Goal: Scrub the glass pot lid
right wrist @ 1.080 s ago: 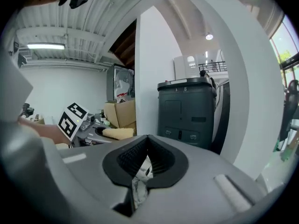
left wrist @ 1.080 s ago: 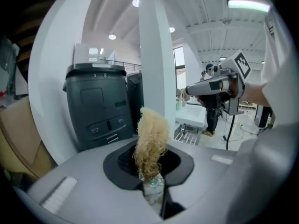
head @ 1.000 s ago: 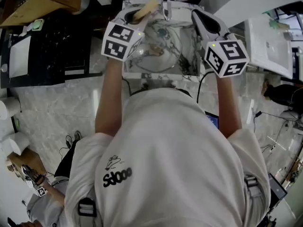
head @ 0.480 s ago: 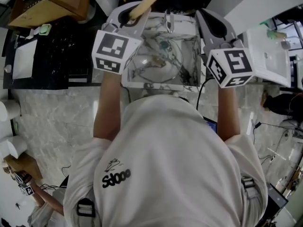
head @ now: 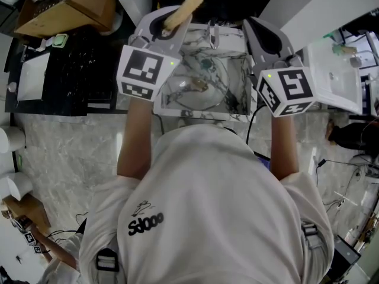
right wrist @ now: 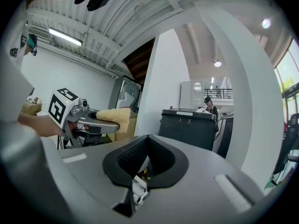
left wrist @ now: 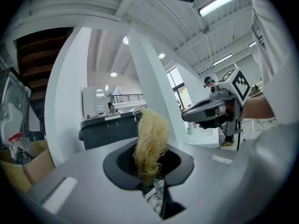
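Note:
The glass pot lid point(head: 192, 89) lies in the marble-patterned sink point(head: 238, 102), apart from both grippers. Both grippers are held up above the sink and point upward into the room. My left gripper point(head: 169, 19) is shut on a yellow fibrous scrubber point(head: 185, 6) that sticks out past the jaws. The left gripper view shows the scrubber point(left wrist: 150, 136) standing between the left gripper's pads point(left wrist: 126, 162). My right gripper point(head: 265, 33) has its jaws together with nothing between them. In the right gripper view its pads point(right wrist: 133, 160) meet, and the left gripper point(right wrist: 86, 120) with the scrubber point(right wrist: 117, 117) shows off to the left.
A faucet point(head: 211, 33) stands at the sink's far rim. A black counter point(head: 71, 70) and a cardboard box point(head: 71, 7) lie to the left, a white tray point(head: 334, 70) to the right. A dark grey bin point(right wrist: 187, 125) and a white pillar point(left wrist: 154, 83) stand beyond.
Both grippers have risen a little toward the head camera, the left one carrying the scrubber up past the sink's far edge. The lid has stayed in the sink.

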Tool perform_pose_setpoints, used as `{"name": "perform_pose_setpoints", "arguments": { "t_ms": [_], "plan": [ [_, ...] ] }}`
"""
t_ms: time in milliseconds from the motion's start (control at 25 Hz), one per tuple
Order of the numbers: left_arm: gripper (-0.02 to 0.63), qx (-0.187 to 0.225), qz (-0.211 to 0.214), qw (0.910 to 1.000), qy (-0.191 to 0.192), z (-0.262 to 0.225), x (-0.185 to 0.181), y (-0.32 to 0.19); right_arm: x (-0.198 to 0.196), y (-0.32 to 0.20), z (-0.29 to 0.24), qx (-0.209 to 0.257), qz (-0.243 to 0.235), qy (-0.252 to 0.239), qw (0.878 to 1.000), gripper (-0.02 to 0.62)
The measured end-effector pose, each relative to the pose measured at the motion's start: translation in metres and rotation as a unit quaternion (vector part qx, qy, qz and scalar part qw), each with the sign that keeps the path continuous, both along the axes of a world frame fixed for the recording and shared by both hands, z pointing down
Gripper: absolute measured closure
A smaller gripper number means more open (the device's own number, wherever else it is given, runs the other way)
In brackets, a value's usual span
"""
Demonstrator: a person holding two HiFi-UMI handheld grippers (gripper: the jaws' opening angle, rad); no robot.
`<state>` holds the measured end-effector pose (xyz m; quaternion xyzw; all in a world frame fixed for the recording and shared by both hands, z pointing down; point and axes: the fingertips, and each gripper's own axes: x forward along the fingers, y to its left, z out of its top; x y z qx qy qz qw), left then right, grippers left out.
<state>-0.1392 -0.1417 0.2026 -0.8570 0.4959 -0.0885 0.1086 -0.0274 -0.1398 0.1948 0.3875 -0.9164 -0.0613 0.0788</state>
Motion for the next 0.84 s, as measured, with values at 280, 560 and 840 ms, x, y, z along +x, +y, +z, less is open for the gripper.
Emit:
{"name": "perform_pose_setpoints", "arguments": {
  "t_ms": [280, 560, 840],
  "plan": [
    [0.558, -0.009, 0.011, 0.9999, 0.000, 0.007, 0.004, 0.002, -0.002, 0.003, 0.007, -0.010, -0.002, -0.001, 1.000, 0.594],
    [0.558, -0.014, 0.018, 0.9997, 0.002, 0.011, 0.005, 0.004, -0.001, 0.004, 0.012, -0.014, 0.003, 0.005, 1.000, 0.594],
    [0.558, -0.021, 0.029, 0.9994, 0.002, 0.018, 0.012, 0.009, 0.001, 0.007, 0.020, -0.020, 0.004, 0.006, 1.000, 0.594]
  ]
}}
